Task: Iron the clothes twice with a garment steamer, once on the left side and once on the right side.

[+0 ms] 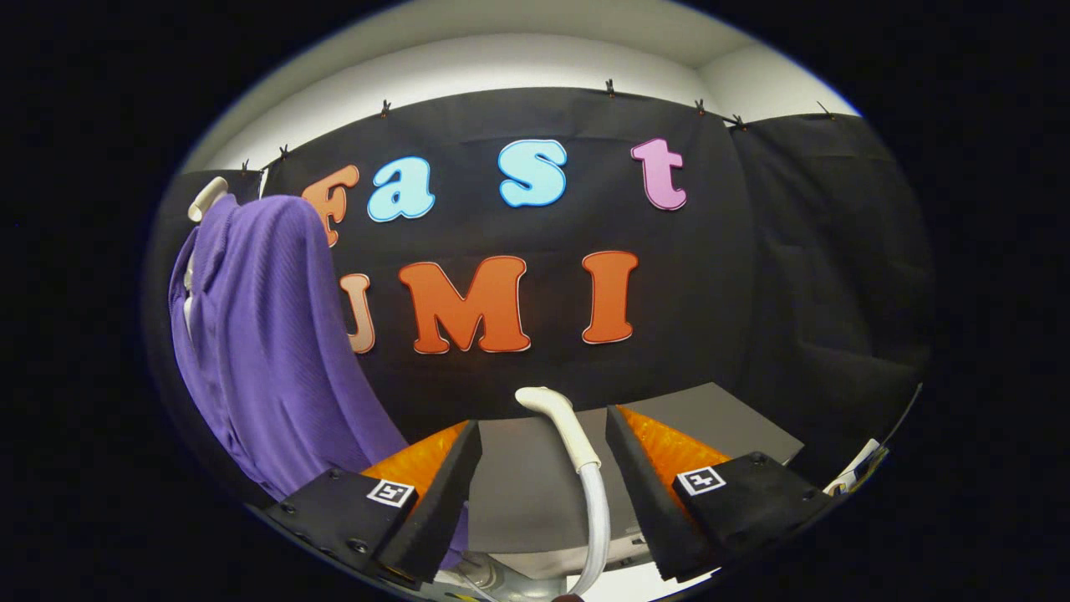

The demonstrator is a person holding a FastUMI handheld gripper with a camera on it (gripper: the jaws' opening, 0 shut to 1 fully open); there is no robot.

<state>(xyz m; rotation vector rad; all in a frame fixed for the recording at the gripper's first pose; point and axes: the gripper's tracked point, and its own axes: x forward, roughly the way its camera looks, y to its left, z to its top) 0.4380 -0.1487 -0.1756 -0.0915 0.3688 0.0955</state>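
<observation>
Between tongs (543, 456), spread apart, gripping nothing: steamer (562, 422) on table (710, 418). Shirt (267, 334) hangs at left. I judge pickup step; next, clamp handle.

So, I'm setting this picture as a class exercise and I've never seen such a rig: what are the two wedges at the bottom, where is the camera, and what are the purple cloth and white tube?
The camera rides on a hand-held gripper and looks forward along its two fingers; those are the wedges. They stand open, holding nothing. Between them rises the white steamer handle with its hose, not yet gripped. It stands before a grey table. Beyond the left finger hangs a purple garment on a white hanger, waiting to be steamed. Behind is the booth's black wall.
</observation>
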